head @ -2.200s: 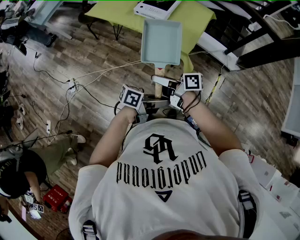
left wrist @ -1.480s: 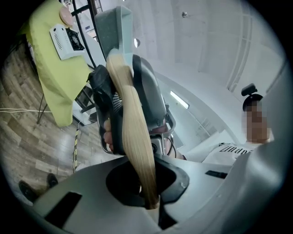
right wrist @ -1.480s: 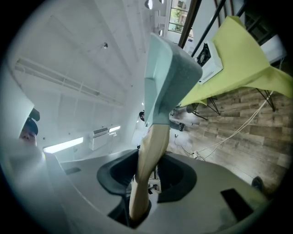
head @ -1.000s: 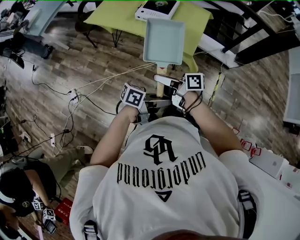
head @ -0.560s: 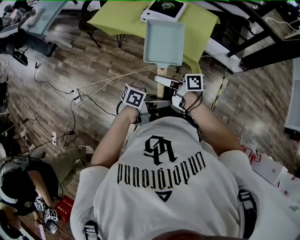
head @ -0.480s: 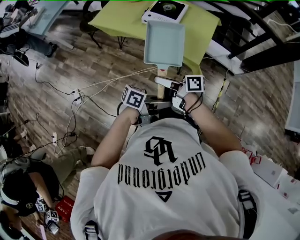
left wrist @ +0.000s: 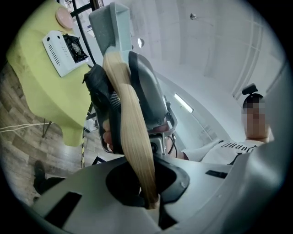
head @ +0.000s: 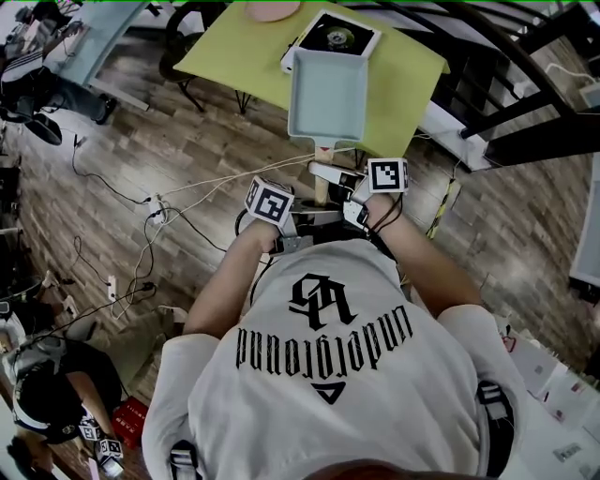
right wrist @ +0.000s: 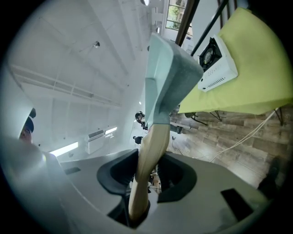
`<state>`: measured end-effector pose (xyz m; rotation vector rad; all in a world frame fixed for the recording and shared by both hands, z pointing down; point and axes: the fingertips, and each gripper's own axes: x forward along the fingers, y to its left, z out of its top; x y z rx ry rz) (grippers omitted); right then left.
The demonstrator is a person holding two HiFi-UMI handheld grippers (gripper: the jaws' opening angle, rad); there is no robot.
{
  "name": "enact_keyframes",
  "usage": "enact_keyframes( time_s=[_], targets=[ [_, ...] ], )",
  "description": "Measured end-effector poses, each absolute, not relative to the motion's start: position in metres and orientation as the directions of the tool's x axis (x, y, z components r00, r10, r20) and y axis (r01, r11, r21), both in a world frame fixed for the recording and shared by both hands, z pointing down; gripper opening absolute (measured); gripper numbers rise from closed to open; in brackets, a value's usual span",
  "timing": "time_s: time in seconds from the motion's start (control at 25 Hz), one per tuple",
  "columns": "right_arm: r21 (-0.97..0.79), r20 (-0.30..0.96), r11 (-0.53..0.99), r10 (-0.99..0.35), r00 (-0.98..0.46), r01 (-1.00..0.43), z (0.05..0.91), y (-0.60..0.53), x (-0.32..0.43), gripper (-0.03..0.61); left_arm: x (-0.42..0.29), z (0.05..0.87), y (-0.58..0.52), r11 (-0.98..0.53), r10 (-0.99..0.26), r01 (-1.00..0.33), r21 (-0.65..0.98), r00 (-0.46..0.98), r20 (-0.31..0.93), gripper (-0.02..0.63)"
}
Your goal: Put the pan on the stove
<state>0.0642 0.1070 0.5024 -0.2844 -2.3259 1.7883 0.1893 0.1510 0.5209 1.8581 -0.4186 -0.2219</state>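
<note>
A pale blue rectangular pan (head: 328, 94) with a wooden handle (head: 321, 183) hangs in the air over the near edge of the yellow-green table (head: 234, 47). In the head view its far end overlaps the white single-burner stove (head: 330, 36). My right gripper (head: 330, 174) is shut on the handle close to the pan. My left gripper (head: 311, 216) is shut on the handle's end. In the left gripper view the handle (left wrist: 132, 128) rises from my left gripper (left wrist: 151, 201) towards the pan (left wrist: 116, 23), with the stove (left wrist: 66, 50) beyond. In the right gripper view my right gripper (right wrist: 137, 205) clamps the handle (right wrist: 149, 155).
White cables and a power strip (head: 150, 202) lie on the wooden floor to the left. Another person (head: 47, 394) crouches at the lower left. Dark metal frames (head: 525, 112) stand to the right of the table. A pink plate (head: 272, 9) sits at the table's far edge.
The table and stove have come nearer, and the pan has moved forward with both grippers until it overlaps the stove. Both grips stayed the same.
</note>
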Motion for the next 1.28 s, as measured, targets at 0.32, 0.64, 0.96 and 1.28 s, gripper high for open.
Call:
enact_keyframes(
  time_s=[0.32, 0.64, 0.96, 1.28],
  targets=[
    [-0.962, 0.049, 0.27, 0.276, -0.96, 0.028, 0.498, 0.038, 0.052, 0.129, 0.178, 0.517, 0.079, -0.31, -0.387, -0.192, 0.931, 0.92, 0.061, 0.009],
    [-0.961, 0.065, 0.277, 0.238, -0.969, 0.003, 0.501, -0.016, 0.035, 0.129, 0.159, 0.517, 0.032, -0.319, -0.342, -0.165, 0.933, 0.938, 0.049, 0.009],
    [-0.968, 0.067, 0.248, 0.153, -0.986, -0.027, 0.499, -0.084, -0.009, 0.128, 0.113, 0.511, -0.023, -0.3, -0.236, -0.112, 0.947, 0.971, 0.04, 0.008],
    [-0.971, 0.062, 0.234, 0.03, -0.998, -0.054, 0.501, -0.124, -0.07, 0.129, 0.043, 0.514, -0.05, -0.314, -0.114, -0.077, 0.946, 0.993, 0.043, 0.008]
  ],
)
